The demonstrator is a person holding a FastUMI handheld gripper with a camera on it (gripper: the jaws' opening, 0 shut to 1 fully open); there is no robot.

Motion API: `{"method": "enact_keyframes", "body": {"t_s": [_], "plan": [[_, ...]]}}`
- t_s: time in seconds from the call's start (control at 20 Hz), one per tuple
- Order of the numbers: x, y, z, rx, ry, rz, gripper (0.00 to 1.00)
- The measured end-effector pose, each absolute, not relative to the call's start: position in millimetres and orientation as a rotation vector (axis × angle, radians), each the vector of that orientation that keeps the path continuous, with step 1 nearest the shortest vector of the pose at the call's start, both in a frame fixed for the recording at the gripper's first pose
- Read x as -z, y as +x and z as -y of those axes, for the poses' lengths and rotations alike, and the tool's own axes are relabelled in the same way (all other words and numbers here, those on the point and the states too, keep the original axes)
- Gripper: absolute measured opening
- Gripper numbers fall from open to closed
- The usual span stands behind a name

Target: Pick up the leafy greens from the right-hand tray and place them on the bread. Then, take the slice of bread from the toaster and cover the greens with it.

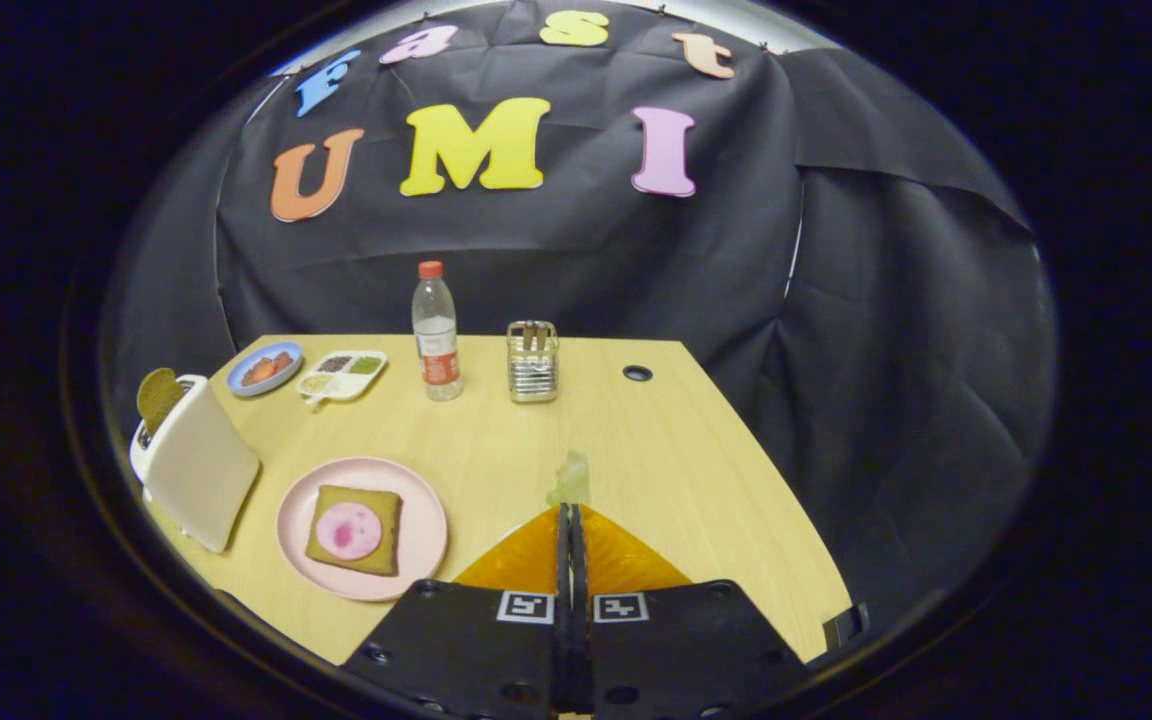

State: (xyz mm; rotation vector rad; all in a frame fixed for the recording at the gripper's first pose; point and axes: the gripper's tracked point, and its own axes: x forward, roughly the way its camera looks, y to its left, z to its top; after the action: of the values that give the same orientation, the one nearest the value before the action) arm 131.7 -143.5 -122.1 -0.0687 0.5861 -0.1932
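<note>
Your jaws are pressed together on the pale green leafy greens (pixel 570 480), pinching only the lower end; the gripper (pixel 570 512) hangs above the orange tray (pixel 526 560) near the worktop's (pixel 676 450) front edge. Most of the leaf stands free beyond the fingertips, long axis running straight ahead along the fingers, its ragged free end pointing toward the far edge of the worktop.

The hold looks thin, so a quick swing could let the leaf slip out and drop on the bare wood short of the plate. Because the free end is floppy, it may fold or drape unevenly when you lower it, and part could land off the bread.

The target, a brownish-green bread slice (pixel 354 530) topped with a pink round of meat (pixel 348 530), lies on the round pink plate (pixel 416 560) near the front-left corner, well apart from your grip. Just beyond the plate stands the white toaster (pixel 198 470) with the second dark slice of bread (pixel 158 396) poking from its slot; come in too far over and you could knock it.

Turn the leaf so its length lies across the bread before opening.
</note>
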Motion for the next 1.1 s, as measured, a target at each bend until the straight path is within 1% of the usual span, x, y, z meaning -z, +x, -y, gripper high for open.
{"method": "enact_keyframes", "body": {"t_s": [0.3,0.75,0.9,1.1], "plan": [[105.9,122.1,61.6,0.107,-0.107,-0.541,0.00],[128.3,120.7,-77.0,-0.066,-0.108,-0.544,0.00],[134.4,130.3,-101.1,-0.102,-0.089,-0.537,0.00],[158.3,151.6,-98.3,-0.082,-0.068,-0.573,0.00]]}}
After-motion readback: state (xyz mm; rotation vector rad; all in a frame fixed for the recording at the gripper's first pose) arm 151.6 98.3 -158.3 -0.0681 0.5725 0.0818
